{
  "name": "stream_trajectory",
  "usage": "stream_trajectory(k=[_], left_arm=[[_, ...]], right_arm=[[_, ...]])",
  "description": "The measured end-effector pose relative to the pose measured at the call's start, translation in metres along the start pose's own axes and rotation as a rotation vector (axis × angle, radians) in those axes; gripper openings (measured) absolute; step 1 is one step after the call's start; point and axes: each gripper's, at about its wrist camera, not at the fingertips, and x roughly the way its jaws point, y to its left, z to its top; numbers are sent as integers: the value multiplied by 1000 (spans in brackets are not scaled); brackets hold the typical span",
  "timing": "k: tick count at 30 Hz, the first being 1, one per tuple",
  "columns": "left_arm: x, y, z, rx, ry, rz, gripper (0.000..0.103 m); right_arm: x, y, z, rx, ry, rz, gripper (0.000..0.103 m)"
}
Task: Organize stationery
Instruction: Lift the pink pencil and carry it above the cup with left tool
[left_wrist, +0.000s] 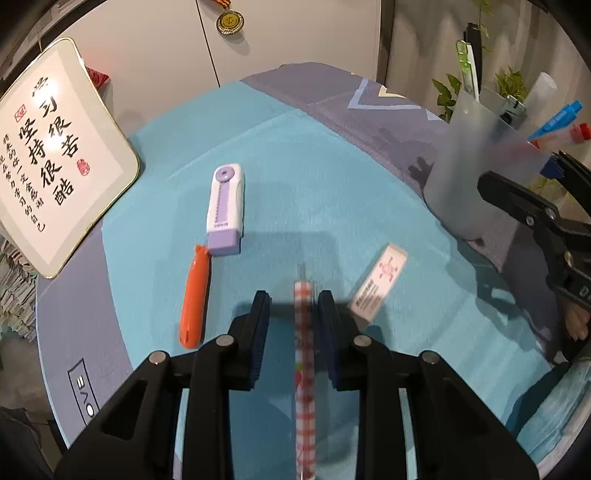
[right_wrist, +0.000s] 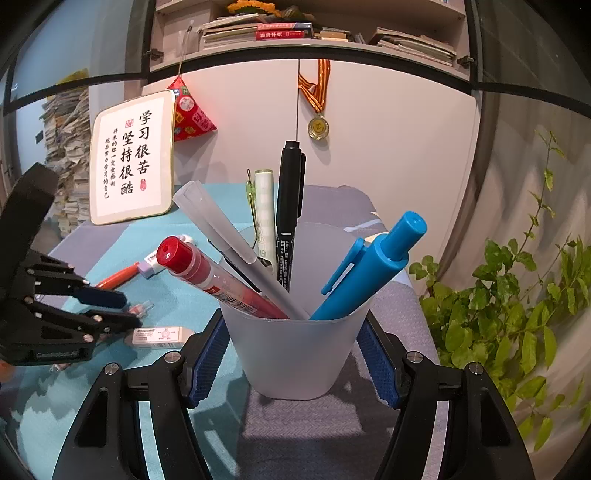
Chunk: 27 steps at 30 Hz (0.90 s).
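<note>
left gripper (left_wrist: 291, 306) has its 2 pads loosely around a red-checked pen (left_wrist: 304, 369) above the teal mat (left_wrist: 332, 184), only the right pad looks like it's touching, while the right gripper (right_wrist: 293, 354) is clamped on the frosted cup (right_wrist: 295, 354) of pens at 2 o'clock, eraser (left_wrist: 376, 282) at 1.

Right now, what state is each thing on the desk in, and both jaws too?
Left gripper: jaws loosely around the checked pen, left pad clear.
Right gripper: jaws clamped on pen cup.
Pen cup: upright, holding pens.
Orange knife: lying flat.
Purple correction tape: lying flat.
Eraser: lying flat.
</note>
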Motion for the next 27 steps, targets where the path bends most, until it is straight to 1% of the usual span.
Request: stream_trajectory(k=[1, 4, 6, 9, 14, 16, 20, 23, 27], left_arm=[[0, -1, 1, -1, 3, -15, 12], [-4, -8, -2, 18, 1, 18, 11], [-12, -6, -4, 1, -18, 8, 11], [-37, -1, -2, -26, -77, -15, 11], [-90, -2, 9, -32, -215, -38, 11], [-106, -3, 13, -35, -258, -50, 11], [-125, -11, 25, -46, -330, -71, 11], [-131, -17, 34, -56, -361, -105, 11], [-136, -29, 53, -72, -399, -148, 11]], right_arm=[[0, 0, 0, 0, 0, 0, 70], [0, 0, 0, 1, 0, 0, 70], [0, 0, 0, 1, 0, 0, 70], [0, 0, 0, 0, 0, 0, 70], [-1, -1, 1, -4, -2, -6, 70], [-1, -1, 1, -5, -2, -8, 70], [-1, 0, 1, -8, -5, -11, 70], [-2, 0, 1, -8, -5, -12, 70], [-2, 0, 1, -8, -10, -12, 70]])
